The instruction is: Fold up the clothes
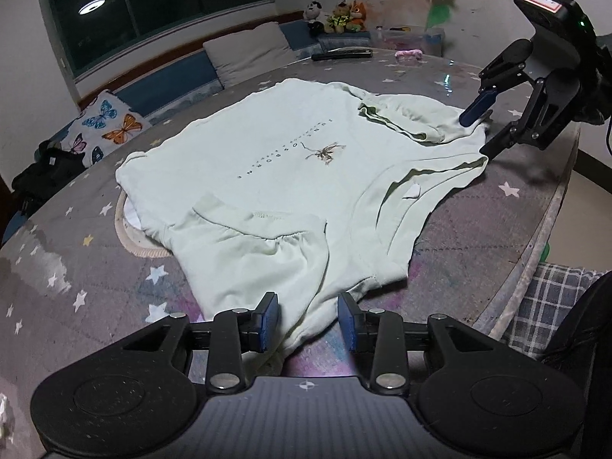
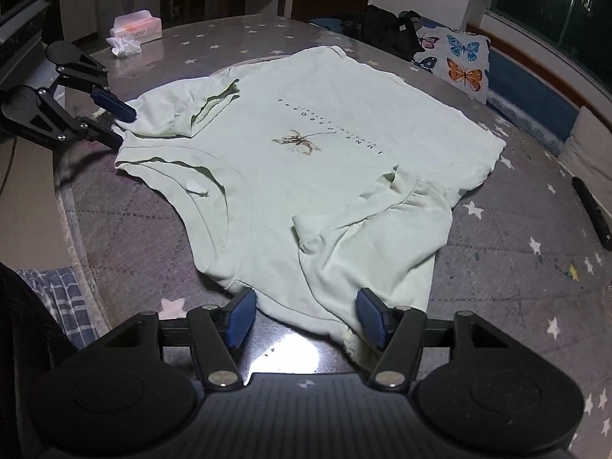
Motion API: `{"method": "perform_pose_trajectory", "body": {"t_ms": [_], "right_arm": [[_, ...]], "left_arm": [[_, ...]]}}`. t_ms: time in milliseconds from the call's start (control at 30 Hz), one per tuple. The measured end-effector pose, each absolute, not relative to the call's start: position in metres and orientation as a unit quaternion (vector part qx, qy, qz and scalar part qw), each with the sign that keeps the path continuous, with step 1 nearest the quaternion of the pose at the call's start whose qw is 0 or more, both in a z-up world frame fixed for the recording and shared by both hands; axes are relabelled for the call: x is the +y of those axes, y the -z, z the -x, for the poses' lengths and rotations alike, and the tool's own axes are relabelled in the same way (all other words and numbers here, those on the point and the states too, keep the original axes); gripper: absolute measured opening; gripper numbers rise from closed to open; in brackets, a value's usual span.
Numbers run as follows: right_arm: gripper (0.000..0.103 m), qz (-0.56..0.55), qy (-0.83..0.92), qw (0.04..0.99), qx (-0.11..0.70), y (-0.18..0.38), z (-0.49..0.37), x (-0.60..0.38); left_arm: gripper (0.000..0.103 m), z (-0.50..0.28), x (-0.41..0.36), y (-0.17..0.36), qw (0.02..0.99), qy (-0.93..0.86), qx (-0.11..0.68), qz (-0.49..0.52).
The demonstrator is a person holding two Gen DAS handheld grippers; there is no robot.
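Note:
A pale green T-shirt (image 1: 275, 160) (image 2: 325, 145) with a small print and a line of letters lies flat on the star-patterned table (image 1: 76, 267), both sleeves folded in over the body. My left gripper (image 1: 309, 319) (image 2: 116, 122) is open, its blue pads either side of one sleeve's edge. My right gripper (image 2: 306, 319) (image 1: 482, 128) is also open and straddles the edge of the opposite sleeve. Neither pair of fingers is pressed onto the cloth.
A tissue box (image 2: 135, 28) and a crumpled tissue (image 2: 122, 46) sit at the table's far side. A black remote (image 2: 593, 210) (image 1: 342, 54) lies near the edge. A butterfly pillow (image 1: 111, 122), a black bag (image 1: 46, 172), plush toys (image 1: 336, 15) and a bench ring the table. Plaid cloth (image 1: 547, 298) lies below the rim.

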State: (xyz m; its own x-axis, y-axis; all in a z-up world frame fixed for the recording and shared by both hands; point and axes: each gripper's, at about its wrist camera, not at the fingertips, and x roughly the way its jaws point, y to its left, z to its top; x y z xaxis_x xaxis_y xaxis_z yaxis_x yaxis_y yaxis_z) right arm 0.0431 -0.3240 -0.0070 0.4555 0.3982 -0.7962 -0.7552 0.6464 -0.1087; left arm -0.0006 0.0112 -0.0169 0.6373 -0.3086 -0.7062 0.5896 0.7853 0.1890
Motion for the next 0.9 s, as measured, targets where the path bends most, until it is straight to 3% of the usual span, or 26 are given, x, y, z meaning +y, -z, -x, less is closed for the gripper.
{"method": "perform_pose_trajectory", "body": {"t_ms": [67,133,233,333,600,700,767,900], "right_arm": [[0.048,0.226,-0.353,0.821,0.387,0.007,-0.043,-0.324],[0.031,0.22,-0.357,0.819,0.391,0.006,-0.045,-0.324],[0.02,0.218,-0.355,0.82,0.392,0.005,-0.046,-0.322],[0.018,0.223,-0.346,0.824,0.388,0.005,-0.047,-0.321],[0.028,0.216,-0.358,0.82,0.392,0.005,-0.049,-0.326],[0.026,0.201,-0.352,0.825,0.393,0.006,-0.052,-0.327],[0.02,0.192,-0.347,0.83,0.392,0.006,-0.055,-0.326],[0.007,0.181,-0.337,0.839,0.388,0.006,-0.054,-0.327]], "left_arm": [[0.037,-0.002,0.011,0.017,0.88,0.259,0.342,-0.204],[0.036,-0.003,0.011,0.017,0.878,0.264,0.341,-0.208],[0.032,-0.005,0.011,0.016,0.874,0.273,0.342,-0.211],[0.033,-0.003,0.012,0.014,0.869,0.285,0.342,-0.215],[0.034,-0.012,0.018,0.016,0.857,0.309,0.355,-0.21],[0.021,-0.019,0.019,0.016,0.855,0.317,0.361,-0.196],[0.009,-0.022,0.019,0.016,0.856,0.315,0.362,-0.191],[0.006,-0.017,0.018,0.011,0.866,0.3,0.353,-0.186]]}}
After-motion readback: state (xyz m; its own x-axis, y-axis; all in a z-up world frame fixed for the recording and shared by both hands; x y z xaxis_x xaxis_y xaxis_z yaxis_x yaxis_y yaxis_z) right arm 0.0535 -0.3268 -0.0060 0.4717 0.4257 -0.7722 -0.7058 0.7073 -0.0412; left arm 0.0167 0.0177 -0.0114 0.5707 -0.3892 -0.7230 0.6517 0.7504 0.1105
